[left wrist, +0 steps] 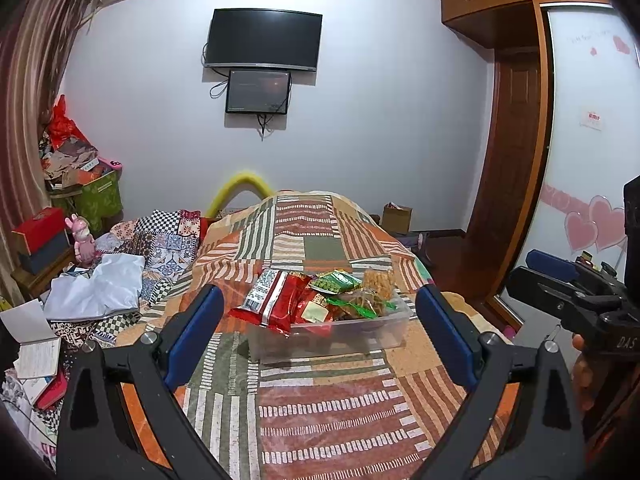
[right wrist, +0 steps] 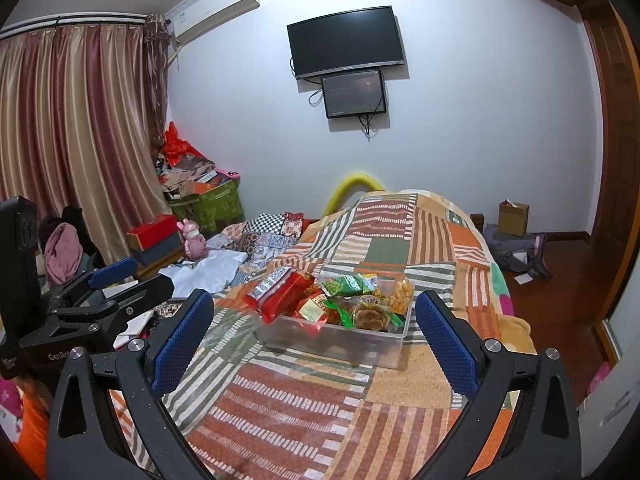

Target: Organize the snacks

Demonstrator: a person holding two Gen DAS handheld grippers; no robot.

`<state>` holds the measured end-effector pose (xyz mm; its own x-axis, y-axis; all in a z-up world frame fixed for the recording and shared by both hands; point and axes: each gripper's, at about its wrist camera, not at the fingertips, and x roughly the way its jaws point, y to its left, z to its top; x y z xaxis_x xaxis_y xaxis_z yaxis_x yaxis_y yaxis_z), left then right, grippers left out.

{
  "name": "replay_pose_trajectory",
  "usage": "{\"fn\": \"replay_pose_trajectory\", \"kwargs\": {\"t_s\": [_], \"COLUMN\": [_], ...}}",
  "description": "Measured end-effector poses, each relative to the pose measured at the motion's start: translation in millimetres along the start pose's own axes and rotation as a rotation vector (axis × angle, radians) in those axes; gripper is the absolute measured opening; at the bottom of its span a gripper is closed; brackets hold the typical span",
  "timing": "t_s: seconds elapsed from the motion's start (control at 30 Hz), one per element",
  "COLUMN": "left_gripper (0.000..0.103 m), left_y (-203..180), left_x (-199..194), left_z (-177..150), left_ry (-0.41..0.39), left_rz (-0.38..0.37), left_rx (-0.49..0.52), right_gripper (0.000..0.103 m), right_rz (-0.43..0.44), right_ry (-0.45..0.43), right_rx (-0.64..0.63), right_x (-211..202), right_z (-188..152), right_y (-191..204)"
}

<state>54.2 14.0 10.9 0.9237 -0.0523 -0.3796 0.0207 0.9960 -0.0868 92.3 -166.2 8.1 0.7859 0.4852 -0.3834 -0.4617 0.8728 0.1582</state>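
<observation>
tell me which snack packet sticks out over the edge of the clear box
The big red packet with the white barcode panel: it leans out over the left rim of the clear box. The green packets and the others lie within the rim.

Both grippers sit side by side, angled slightly downward: the left gripper (left wrist: 320, 328) and right gripper (right wrist: 316, 332) each with blue-padded jaws spread wide, nothing between them.

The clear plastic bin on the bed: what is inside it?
The clear plastic bin holds a heap of snack packets: a big red bag hanging over its left rim, a green packet, a pack of golden fried snacks, brown round pieces at front. Anything beneath the heap is hidden.
</observation>
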Motion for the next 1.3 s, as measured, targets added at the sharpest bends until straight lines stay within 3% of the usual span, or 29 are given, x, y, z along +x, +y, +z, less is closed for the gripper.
{"fn": "replay_pose_trajectory", "kwargs": {"t_s": [1.3], "left_gripper": [0.098], "left_y": [-2.5], "left_x": [5.9], "left_z": [-3.9], "left_ry": [0.014], "left_rz": [-0.026], "left_rx": [0.001], "right_gripper": [0.101], "right_rz": [0.003], "right_ry": [0.005], "right_rx": [0.008], "right_x": [-1.0], "right_z": [-2.6], "right_y": [2.3]}}
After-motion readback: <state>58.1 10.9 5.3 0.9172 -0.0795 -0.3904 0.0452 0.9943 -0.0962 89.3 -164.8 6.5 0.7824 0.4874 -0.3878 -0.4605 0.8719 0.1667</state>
